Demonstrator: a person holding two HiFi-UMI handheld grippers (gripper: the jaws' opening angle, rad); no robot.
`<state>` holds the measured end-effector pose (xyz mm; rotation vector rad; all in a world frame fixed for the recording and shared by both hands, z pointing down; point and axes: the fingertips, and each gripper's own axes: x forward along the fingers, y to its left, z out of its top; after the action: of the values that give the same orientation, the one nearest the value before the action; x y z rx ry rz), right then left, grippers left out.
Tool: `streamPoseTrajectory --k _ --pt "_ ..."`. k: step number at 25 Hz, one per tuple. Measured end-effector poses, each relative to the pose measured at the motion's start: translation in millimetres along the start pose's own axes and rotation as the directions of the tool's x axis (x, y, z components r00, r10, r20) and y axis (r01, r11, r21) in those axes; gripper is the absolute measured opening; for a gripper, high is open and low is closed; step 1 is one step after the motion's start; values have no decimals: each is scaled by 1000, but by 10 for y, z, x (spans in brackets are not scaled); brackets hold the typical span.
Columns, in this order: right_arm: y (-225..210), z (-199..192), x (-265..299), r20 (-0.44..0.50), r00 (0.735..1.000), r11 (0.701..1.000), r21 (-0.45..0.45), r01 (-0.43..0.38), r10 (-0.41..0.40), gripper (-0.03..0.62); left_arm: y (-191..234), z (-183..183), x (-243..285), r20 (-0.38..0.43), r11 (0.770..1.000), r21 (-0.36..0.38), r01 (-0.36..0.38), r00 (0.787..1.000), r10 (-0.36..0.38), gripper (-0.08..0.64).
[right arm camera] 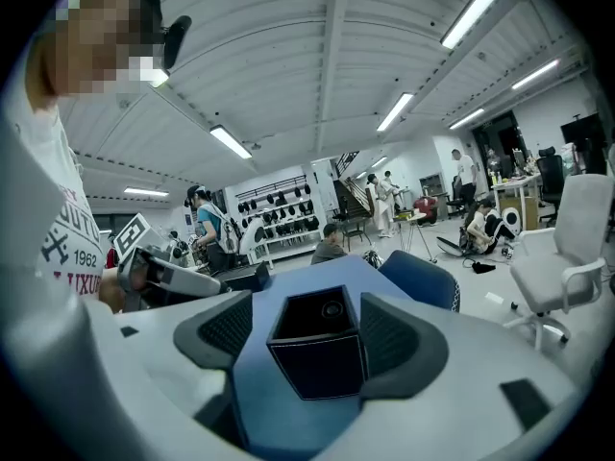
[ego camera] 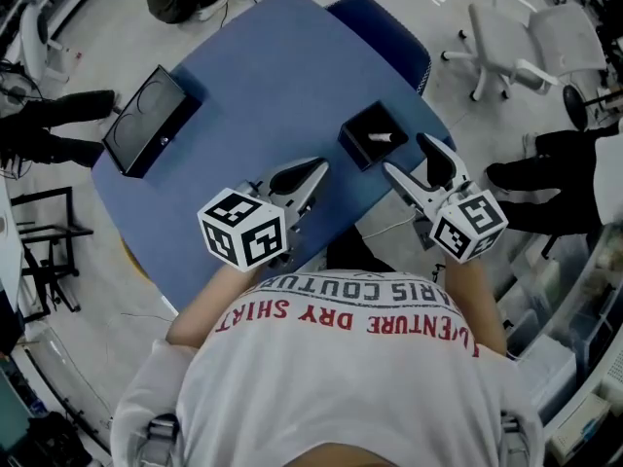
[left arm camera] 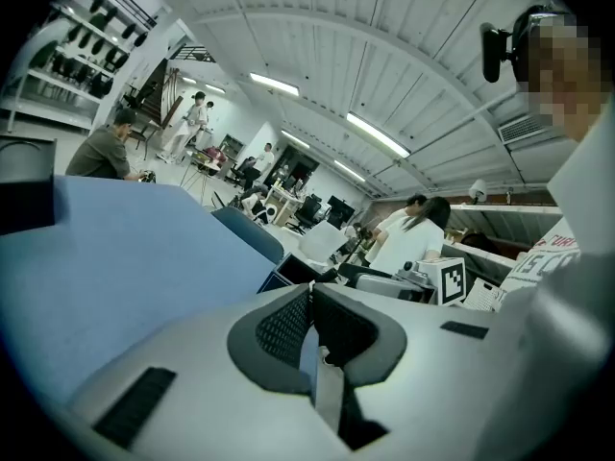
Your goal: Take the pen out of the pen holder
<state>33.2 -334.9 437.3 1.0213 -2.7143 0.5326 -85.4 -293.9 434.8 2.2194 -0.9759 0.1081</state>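
A flat black case point(ego camera: 146, 122) is lying at the left edge of the blue table point(ego camera: 263, 76). The left gripper point(ego camera: 313, 170) is pointing across the table, its jaws pressed together and empty. Just to the right, the pen holder point(ego camera: 374, 134) is standing with the pen point(ego camera: 381, 137) inside it. The right gripper point(ego camera: 411, 159) is aiming its spread jaws at the holder, not clamping it.

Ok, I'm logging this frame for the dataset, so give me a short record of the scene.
table: blue
pen holder: black, square, upright on table
pen: inside pen holder, pale end showing
right tool: open, aimed at pen holder, not gripping
left tool: shut, empty
other: black box at table's left edge
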Motion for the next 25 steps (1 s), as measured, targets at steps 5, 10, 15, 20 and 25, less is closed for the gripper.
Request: streamPoseTrajectory --k 5,10,15,20,25 --pt "-124 -32 102 -6 1000 1000 -22 -9 9 317 59 -13 128 -26 1000 -10 -20 999 20 32" --pt "-162 -90 189 -13 1000 996 -90 5 -7 227 145 -37 187 -44 999 -16 -35 998 35 32" --pt "-191 -126 232 -17 1000 987 -161 19 -22 173 144 -86 272 -59 999 -18 -28 998 27 32" --pt "-195 -138 232 -13 999 978 -204 33 -36 135 127 -113 310 -64 1000 -10 -16 998 15 32" --pt "-208 -155 266 -23 998 971 -234 50 -57 110 146 -118 326 -64 1000 -14 -9 998 8 32"
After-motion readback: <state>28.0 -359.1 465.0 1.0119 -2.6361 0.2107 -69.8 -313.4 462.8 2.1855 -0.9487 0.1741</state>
